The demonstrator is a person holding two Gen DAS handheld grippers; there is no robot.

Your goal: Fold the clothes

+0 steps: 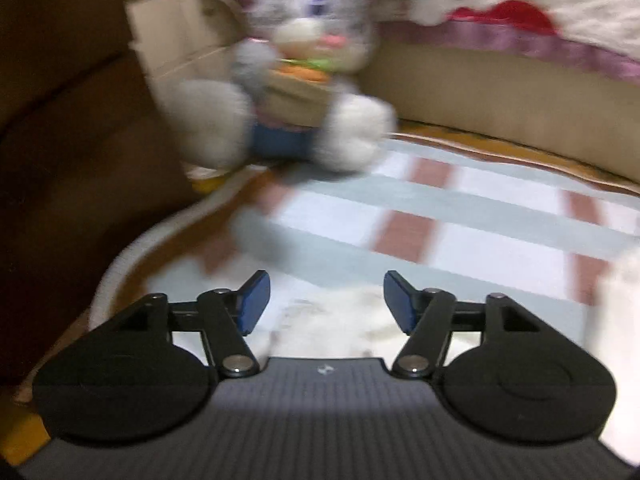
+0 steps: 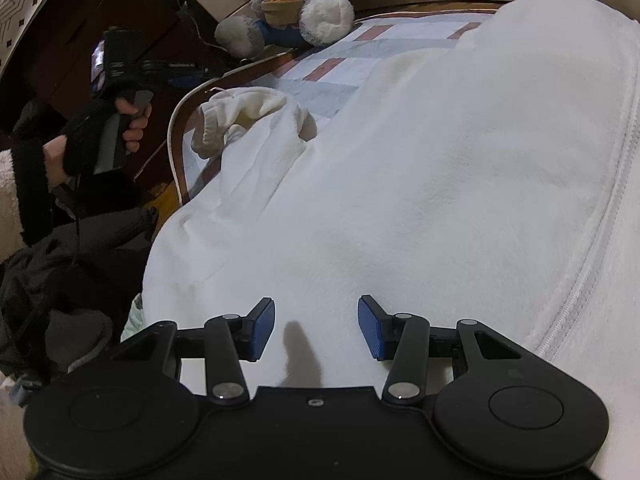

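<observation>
A white fleece zip jacket (image 2: 420,168) lay spread over the checked bedcover (image 2: 332,80) of the bed, one sleeve cuff (image 2: 224,120) bunched near the bed's left edge. The right gripper (image 2: 316,328) hovered low over the jacket's near part, jaws wide apart and holding nothing. The left gripper (image 1: 326,304), likewise wide open and empty, was held up off the bed's left side in a gloved hand (image 2: 104,136); its view was blurred. The thick, soft pile could let a pinch catch several layers or slip. The plush rabbit (image 2: 288,4) near the bed's corner could get swept by a dragged sleeve.
</observation>
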